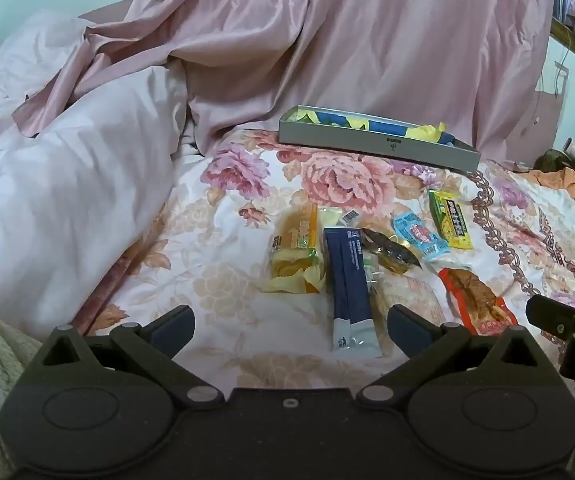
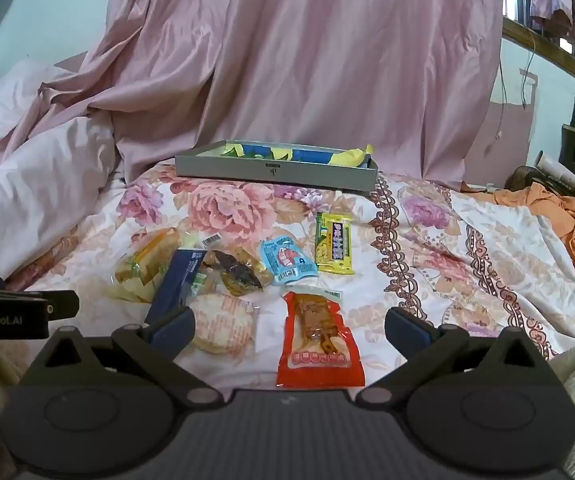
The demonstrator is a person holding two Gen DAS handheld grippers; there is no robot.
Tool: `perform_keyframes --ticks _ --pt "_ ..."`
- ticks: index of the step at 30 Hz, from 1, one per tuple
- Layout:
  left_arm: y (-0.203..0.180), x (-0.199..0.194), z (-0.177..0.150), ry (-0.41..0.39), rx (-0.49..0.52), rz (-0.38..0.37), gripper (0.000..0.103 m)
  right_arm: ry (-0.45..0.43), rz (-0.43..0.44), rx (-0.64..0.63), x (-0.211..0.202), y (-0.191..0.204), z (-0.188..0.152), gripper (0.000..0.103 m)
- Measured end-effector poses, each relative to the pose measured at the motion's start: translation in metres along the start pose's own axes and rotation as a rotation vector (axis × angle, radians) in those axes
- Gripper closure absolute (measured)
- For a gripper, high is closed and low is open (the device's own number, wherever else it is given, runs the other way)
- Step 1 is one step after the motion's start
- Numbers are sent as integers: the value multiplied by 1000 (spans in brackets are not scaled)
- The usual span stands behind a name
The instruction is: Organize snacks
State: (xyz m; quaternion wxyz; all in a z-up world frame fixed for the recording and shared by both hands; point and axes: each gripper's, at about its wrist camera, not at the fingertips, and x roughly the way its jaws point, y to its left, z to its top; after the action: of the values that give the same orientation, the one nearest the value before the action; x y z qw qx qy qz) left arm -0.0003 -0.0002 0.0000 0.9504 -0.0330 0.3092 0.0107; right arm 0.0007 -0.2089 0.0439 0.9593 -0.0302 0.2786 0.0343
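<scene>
Several snack packets lie on a floral bedspread. A dark blue stick pack (image 1: 350, 288) (image 2: 177, 284) lies lengthwise, with a yellow cake packet (image 1: 297, 252) (image 2: 147, 266) to its left. A red packet (image 1: 477, 300) (image 2: 319, 340), a light blue packet (image 1: 419, 236) (image 2: 287, 262) and a yellow-green packet (image 1: 449, 220) (image 2: 333, 244) lie further right. A grey shallow box (image 1: 375, 142) (image 2: 275, 172) sits behind them. My left gripper (image 1: 289, 328) is open above the near end of the blue pack. My right gripper (image 2: 289, 328) is open over the red packet, holding nothing.
White and pink bedding (image 1: 67, 180) piles up on the left, a pink curtain (image 2: 307, 60) hangs behind the box, and orange cloth (image 2: 559, 216) lies at the right edge. A round cracker packet (image 2: 223, 322) and a dark brown packet (image 2: 239, 272) lie among the snacks.
</scene>
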Motion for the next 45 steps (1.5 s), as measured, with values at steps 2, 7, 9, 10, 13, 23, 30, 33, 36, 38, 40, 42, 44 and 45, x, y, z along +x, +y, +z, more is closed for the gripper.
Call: perform_keyframes --ticks 2,7,9,10,13,23,30,33,36,38,40,42,44,45 --pt "0 0 0 1 1 -2 1 3 0 -2 0 0 0 0" --pt "-1 0 -3 3 2 -3 1 2 2 0 0 -1 0 0" --pt "-2 -1 -4 2 1 -2 1 6 -1 -2 0 0 0 0" --pt "-2 -1 -5 2 1 -2 1 6 -1 -3 1 0 0 0" --pt "-2 -1 -4 5 2 -4 1 7 -2 -3 1 0 0 0" --pt "-1 0 -2 9 2 -4 1 10 -1 -2 1 0 0 0" --pt "-1 0 -2 10 2 -4 1 12 -1 -1 2 0 0 0" --pt "-1 0 -2 10 3 -3 1 13 0 -1 2 0 0 0" --pt "-1 1 -2 11 2 -4 1 13 0 -1 1 0 0 0" --pt "-2 1 -2 12 2 -7 1 14 0 0 1 0 0 0" --pt "-2 2 -3 11 2 -9 1 14 0 0 1 0 0 0" --pt "-3 2 -4 12 3 -11 1 15 0 0 2 0 0 0" --pt "-6 5 -11 16 6 -14 1 15 -1 0 2 0 0 0" --pt "-6 5 -10 17 6 -14 1 16 -1 0 2 0 0 0"
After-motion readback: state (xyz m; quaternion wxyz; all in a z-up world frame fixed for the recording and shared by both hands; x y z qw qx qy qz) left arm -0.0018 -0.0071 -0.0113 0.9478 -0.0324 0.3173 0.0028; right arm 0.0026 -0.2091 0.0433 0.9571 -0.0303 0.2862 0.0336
